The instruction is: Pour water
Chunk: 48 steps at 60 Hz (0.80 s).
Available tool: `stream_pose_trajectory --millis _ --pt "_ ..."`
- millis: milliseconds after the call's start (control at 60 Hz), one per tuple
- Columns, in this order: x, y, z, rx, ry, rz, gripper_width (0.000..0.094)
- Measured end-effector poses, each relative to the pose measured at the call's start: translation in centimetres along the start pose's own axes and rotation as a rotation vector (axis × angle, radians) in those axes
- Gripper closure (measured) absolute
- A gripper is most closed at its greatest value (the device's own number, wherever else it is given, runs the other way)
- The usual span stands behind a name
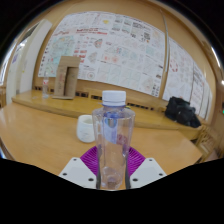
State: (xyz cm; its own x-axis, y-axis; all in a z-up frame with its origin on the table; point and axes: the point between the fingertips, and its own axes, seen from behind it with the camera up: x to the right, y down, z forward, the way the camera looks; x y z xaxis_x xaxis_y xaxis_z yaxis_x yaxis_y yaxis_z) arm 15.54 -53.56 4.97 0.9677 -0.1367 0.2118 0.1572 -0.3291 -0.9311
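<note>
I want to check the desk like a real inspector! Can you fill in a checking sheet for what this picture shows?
Surface: wooden table, mostly bare.
Job's things: clear bottle with white cap, upright between the fingers; white cup on the table beside and beyond it.
Clutter: cardboard box and black bag at the far side.
Tool: tool fingers close around the bottle; contact cannot be told.
Cables: nothing seen.
Surroundings: wall covered in printed posters.

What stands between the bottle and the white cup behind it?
Nothing visible does. The bottle stands between the gripper fingers, and the white cup sits just beyond it on the bare wooden table.
</note>
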Motion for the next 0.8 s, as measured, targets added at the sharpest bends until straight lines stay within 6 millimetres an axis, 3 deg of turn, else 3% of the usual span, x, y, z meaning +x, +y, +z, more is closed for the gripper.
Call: stream_pose_trajectory --millis 83,150,233,333,400,483,583,667,800 --pt "4.3 -0.7 0.6 -0.017 0.106 -0.094 0.0616" --pt "8.5 -2.4 1.4 -0.025 0.19 -0.19 0.0614" --pt "12.9 -5.8 3.0 -0.015 0.301 -0.344 0.0614" --pt "16.9 -11.2 5.5 0.028 0.394 -0.567 0.0615" --pt "17.6 -15.0 7.3 0.07 0.436 -0.739 0.0614" --pt "16.7 -19.7 9.6 0.14 0.465 -0.977 0.0616" --pt "12.8 -23.7 12.2 0.252 0.459 -1.268 0.0613" --pt "8.0 -24.3 14.6 0.333 0.414 -1.503 0.0613" --pt "2.2 -21.5 18.2 0.383 0.324 -1.825 0.0613"
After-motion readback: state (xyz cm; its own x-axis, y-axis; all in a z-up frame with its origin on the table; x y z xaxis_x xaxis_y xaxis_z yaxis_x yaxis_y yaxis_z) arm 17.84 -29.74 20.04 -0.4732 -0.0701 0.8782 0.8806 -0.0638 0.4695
